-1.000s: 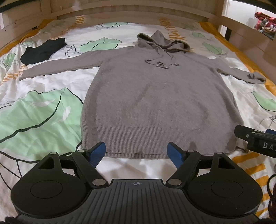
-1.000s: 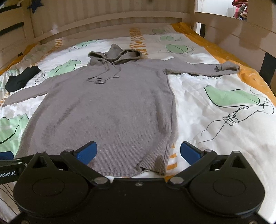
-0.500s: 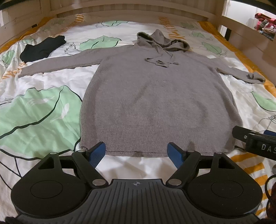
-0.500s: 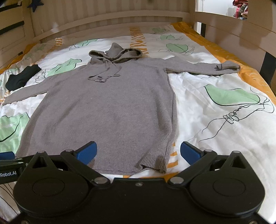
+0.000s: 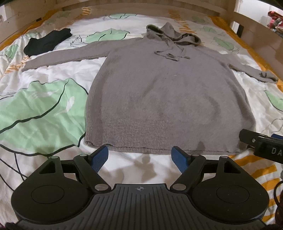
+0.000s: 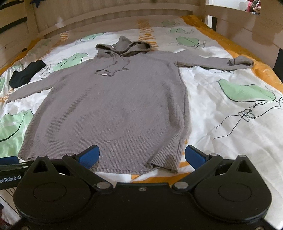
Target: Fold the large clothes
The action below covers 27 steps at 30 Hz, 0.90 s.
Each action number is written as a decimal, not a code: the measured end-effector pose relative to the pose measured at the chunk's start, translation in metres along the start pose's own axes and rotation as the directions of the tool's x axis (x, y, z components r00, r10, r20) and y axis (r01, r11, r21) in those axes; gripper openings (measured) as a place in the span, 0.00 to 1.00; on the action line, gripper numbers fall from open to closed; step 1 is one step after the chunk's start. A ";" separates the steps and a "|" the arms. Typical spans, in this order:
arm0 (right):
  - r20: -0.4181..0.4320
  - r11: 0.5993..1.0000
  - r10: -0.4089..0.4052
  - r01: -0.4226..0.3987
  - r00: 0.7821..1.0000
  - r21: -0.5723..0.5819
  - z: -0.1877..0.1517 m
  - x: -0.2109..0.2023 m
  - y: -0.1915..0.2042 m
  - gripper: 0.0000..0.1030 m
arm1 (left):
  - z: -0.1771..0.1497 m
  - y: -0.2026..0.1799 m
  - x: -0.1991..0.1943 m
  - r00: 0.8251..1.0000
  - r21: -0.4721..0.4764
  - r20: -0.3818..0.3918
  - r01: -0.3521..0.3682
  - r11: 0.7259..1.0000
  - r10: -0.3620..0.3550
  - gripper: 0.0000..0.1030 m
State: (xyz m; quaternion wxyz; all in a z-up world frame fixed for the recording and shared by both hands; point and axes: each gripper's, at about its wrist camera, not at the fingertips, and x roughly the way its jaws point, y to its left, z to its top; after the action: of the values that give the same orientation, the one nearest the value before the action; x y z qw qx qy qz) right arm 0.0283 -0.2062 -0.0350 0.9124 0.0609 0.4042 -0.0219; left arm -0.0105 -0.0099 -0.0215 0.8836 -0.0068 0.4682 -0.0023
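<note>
One grey hoodie (image 5: 164, 99), one black garment (image 5: 47, 41).

Ahead of both matt black plastic tongs (image 5: 139, 156), blue-padded with small shiny metal pivot pins, lies a grey ribbed-knit hooded jumper (image 5: 164, 99) of soft, fuzzy matt cloth on a creased, smooth white leaf-printed cotton-like bedsheet (image 6: 230, 127), ringed by a pale, faintly glossy wooden bed frame (image 6: 109, 16).
</note>
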 end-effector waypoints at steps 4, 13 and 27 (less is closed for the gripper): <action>-0.019 1.000 0.014 -0.014 1.000 -0.006 0.000 0.004 0.001 0.99 | 0.000 0.002 0.001 1.000 -0.007 -0.005 -0.010 1.000 0.010 0.75; -0.040 0.999 0.039 -0.040 0.998 -0.018 0.001 0.010 0.005 0.99 | 0.002 0.005 0.004 0.999 -0.027 -0.012 -0.037 0.999 0.037 0.75; -0.057 0.997 0.071 -0.073 0.996 -0.029 0.005 0.019 0.011 0.99 | 0.005 0.016 0.005 0.994 -0.079 -0.005 -0.110 0.991 0.110 0.75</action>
State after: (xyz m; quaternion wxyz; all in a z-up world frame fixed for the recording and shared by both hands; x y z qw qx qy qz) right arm 0.0457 -0.1956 -0.0442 0.9018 0.0617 0.4273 0.0191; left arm -0.0030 0.0065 -0.0232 0.8812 -0.0162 0.4679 0.0648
